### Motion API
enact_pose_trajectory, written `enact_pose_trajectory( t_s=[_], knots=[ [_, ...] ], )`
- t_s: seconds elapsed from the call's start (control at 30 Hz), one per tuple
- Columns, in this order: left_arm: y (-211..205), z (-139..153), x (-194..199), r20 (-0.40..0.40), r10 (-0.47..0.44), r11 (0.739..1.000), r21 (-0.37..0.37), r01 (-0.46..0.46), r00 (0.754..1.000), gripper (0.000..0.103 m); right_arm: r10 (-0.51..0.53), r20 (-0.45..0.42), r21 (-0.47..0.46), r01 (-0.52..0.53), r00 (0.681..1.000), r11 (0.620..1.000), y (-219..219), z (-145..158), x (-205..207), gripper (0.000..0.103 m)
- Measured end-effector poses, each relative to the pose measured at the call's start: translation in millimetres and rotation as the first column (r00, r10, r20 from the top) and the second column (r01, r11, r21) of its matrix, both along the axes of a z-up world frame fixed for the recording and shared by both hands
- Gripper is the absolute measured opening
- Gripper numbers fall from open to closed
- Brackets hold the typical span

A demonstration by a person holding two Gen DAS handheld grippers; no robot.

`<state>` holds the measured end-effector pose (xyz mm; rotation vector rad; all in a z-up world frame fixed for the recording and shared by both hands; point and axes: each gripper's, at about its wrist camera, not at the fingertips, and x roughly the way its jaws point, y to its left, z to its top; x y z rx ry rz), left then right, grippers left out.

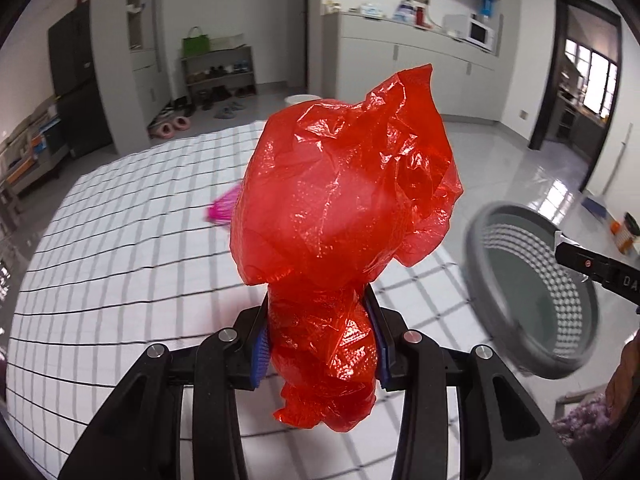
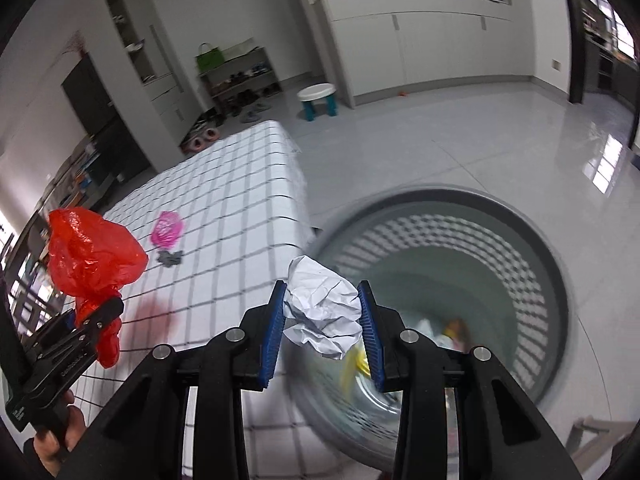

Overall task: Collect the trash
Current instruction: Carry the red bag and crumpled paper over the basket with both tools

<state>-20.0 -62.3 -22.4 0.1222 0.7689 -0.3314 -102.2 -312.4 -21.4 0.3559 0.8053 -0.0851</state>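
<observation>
A: What is hard to see?

B: The red bag [image 1: 344, 216] fills the middle of the left view and hides part of the surface [image 1: 120, 240]. Only a blurry bit of something pink [image 1: 220, 210] peeks out beside it. The bin [image 2: 440, 300] is blurry too, and I cannot tell what the few bits at its bottom are, only that one is yellow [image 2: 356, 364].

A: How many claws?

B: Two. The left claw [image 1: 322, 344] is squeezed shut on the neck of the red bag, which puffs up above the blue pads [image 1: 260, 350]. The right claw [image 2: 322, 320] is pressed on a paper ball [image 2: 320, 308], held over the near rim of the bin. Its jaws are only part way closed, since the ball is fat.

A: What is each thing like?

B: The bag is thin, shiny, crinkly plastic. The paper ball is white and crumpled. The claws are black with ribbed blue pads. The bin is round and grey, with rows of small holes in its wall. It sits on the shiny floor [image 2: 480, 140], touching the side of the surface.

A: What is still out there?

B: Farther off on the white cloth with dark squares, one pink wrapper [image 2: 167, 229] and one small grey scrap [image 2: 170, 258] lie just beside each other. Far behind is one small white stool [image 2: 318, 100] on the floor.
</observation>
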Motion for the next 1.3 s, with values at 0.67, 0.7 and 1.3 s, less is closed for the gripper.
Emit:
enact_pose_trajectory(
  t_s=[0.67, 0.7, 1.3],
  knots=[
    [-100.5, 18.9, -27.7, 0.020, -0.205, 0.978, -0.018, 0.206, 0.979, 0.039, -0.114, 0.023, 0.010, 0.114, 0.993, 0.993, -65.1, 7.1, -44.5, 0.035],
    [-105.9, 19.8, -27.9, 0.021, -0.215, 0.976, -0.017, 0.215, 0.976, 0.039, -0.116, 0.025, 0.009, 0.116, 0.993, 0.993, -66.5, 6.9, -44.5, 0.035],
    [-156.4, 7.5, -22.8, -0.027, -0.296, 0.955, -0.008, 0.296, 0.955, 0.039, -0.125, -0.006, 0.051, 0.125, 0.992, 0.991, -85.4, -8.5, -40.2, 0.035]
  ],
)
